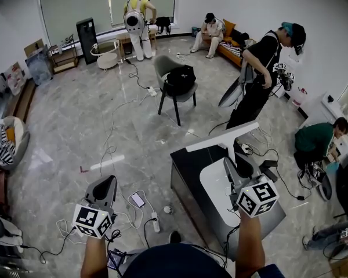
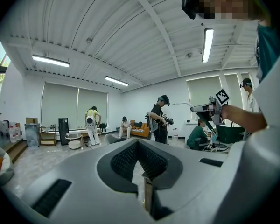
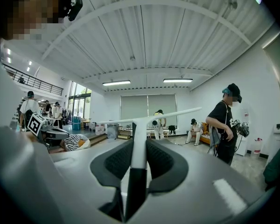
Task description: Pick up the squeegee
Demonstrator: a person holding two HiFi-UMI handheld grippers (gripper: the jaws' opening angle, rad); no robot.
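The right hand-held gripper [image 1: 231,162] is clamped on the handle of the squeegee [image 1: 221,139]. Its own view shows the dark-and-white shaft pinched between the two ribbed pads, with the long white blade crossing out in front like a T. From the head view the squeegee appears to hang above the dark surface [image 1: 185,169] and not on it, so the pick-up looks essentially made.

To do this well, the grip should stay firm and the wrist level — the wide blade sits far ahead of the pads and could twist the shaft between them.

The left hand-held gripper [image 1: 106,184] is closed on nothing, off to the side over the floor.

A white oval item [image 1: 213,185] lies on the surface under the right gripper. Cables, a power strip [image 1: 155,222] and a phone [image 1: 137,200] litter the floor. A standing person [image 1: 261,77] and a chair [image 1: 175,86] are well apart from the blade — nothing blocks it.
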